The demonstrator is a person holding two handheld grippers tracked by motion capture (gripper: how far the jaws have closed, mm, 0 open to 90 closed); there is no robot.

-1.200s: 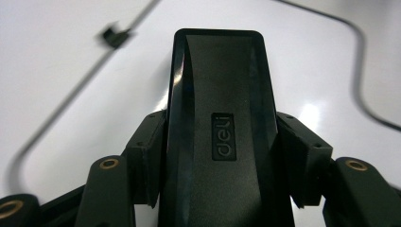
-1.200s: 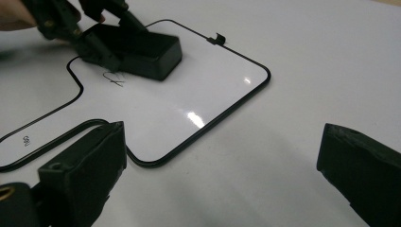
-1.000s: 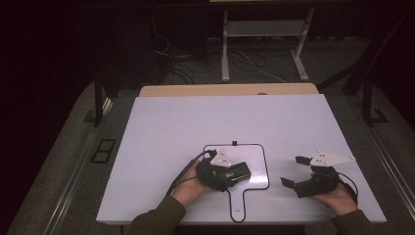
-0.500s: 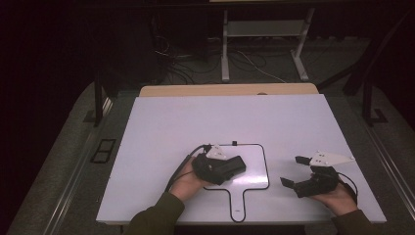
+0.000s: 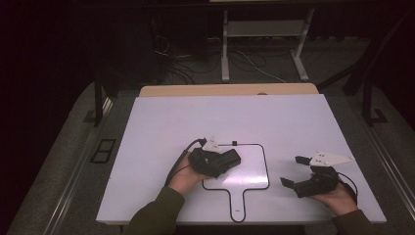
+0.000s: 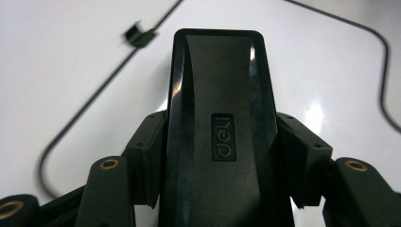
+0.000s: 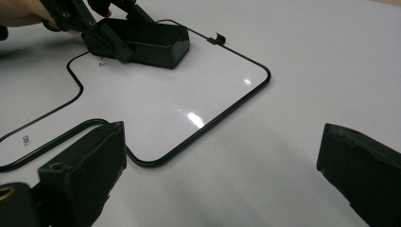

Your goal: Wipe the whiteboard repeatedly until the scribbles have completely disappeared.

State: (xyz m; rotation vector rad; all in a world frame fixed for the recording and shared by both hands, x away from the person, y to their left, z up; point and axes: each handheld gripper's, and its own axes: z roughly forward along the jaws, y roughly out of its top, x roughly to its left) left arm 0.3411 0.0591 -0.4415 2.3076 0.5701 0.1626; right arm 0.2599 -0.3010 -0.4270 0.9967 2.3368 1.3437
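Room: dark, with cables and a stand's legs on the floor behind the bench (image 5: 147,122).
Surface: white bench top; a small whiteboard (image 5: 254,174) with a black rim lies near the front edge, handle toward the person.
Eraser (image 6: 220,127): black, over the board's far left part; long axis points right and slightly away in the high view.
Left claw (image 5: 229,160): clamped on the eraser's long sides.
Right claw (image 5: 293,171): jaws apart, nothing between them, just right of the board.
Clip (image 5: 235,143): on the board's far rim, near the eraser's tip.
Room: bare board to the eraser's right; open bench beyond.
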